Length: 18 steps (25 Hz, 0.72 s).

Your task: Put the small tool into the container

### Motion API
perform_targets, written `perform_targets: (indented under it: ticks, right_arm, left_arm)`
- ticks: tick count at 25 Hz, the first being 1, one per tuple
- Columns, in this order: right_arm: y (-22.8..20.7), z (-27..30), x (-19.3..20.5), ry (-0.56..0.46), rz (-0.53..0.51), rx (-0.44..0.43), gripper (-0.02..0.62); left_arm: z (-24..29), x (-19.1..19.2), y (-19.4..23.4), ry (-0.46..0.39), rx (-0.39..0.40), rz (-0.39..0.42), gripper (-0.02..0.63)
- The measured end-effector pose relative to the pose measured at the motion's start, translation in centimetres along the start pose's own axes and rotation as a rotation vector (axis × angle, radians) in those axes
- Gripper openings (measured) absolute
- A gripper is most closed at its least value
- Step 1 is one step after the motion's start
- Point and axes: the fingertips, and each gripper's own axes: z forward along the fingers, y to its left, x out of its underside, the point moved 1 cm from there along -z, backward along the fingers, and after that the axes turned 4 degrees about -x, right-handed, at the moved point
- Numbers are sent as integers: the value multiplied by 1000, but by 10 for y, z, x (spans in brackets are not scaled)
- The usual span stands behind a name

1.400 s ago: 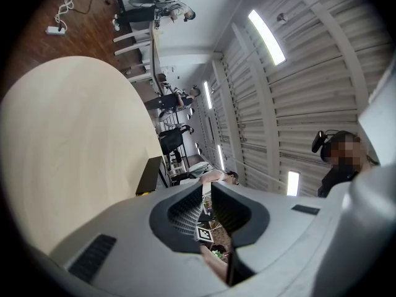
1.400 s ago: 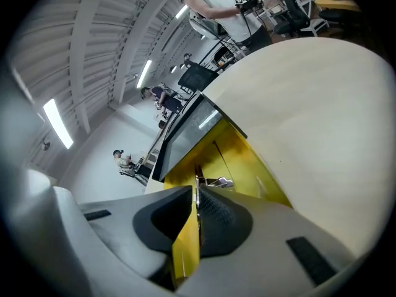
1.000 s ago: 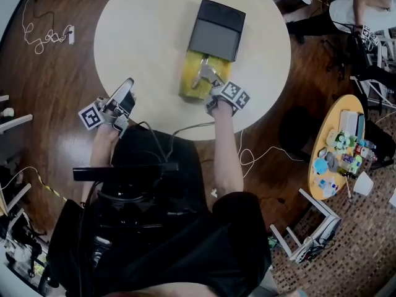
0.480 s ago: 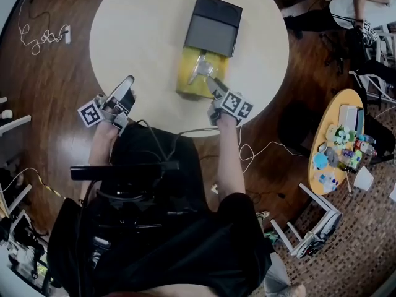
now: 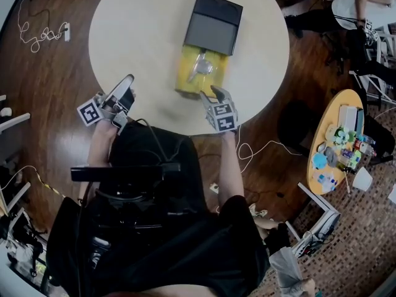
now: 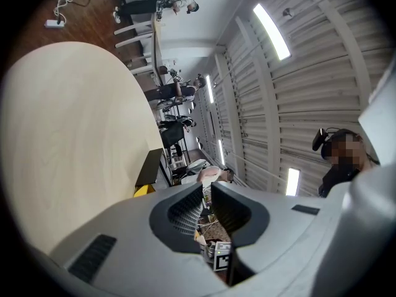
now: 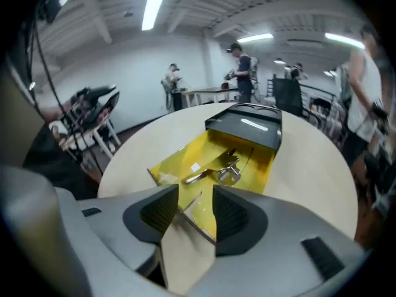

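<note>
Hovering right tongs short of the container, tool lying inside

Your right tongs (image 5: 211,95) sit low-centre in the head view, over the near edge of the round tabletop (image 5: 142,36). They point up-frame at the yellow container (image 5: 184,84). The jaws are spread and have just been opening. Nothing is pinched. In the right gripper view only the container's near corner and bare tabletop show through the gap, and the pads are off both.

The small tool (image 5: 199,67), a shiny metal piece, lies inside the yellow container, mid-tray and tilted diagonally. It is apart from your tongs. The container's far end is tucked under a dark grey box (image 5: 213,26) at upper centre of the tabletop, and its near end sticks out toward you.

Your left tongs (image 5: 125,86) are at centre-left, over the tabletop's near-left rim and well apart from the container. The left gripper view shows the jaws only a narrow slit apart, with nothing in it. They point roughly level across the tabletop.

Off the tabletop, a white cable with a power strip (image 5: 67,34) lies on the wood floor at upper left. A small yellow side table (image 5: 337,113) with colourful clutter stands at right.
</note>
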Motion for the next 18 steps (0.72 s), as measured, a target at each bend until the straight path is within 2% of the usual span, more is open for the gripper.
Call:
perform_targets:
  ticks: [4,8,10,13,18]
  right_arm:
    - [20,6,13,130,-330,5,176]
    - [29,21,29,244,-560,11,166]
    - [29,29,36,284,-630,18,148]
    - [26,36,43,319,-685,33,77]
    - [26,39,44,327,-694,7,67]
  left_arm:
    - [-2,-1,-1,-5,-1,2,41]
    - [-1,-2,-2,-4,-4,4,41]
    - [-1,-2,-2,-4,-3,3,41]
    - [-4,-3,0,-7,-6,5,41]
    - [-7,-4,0,-16,-9,8,41]
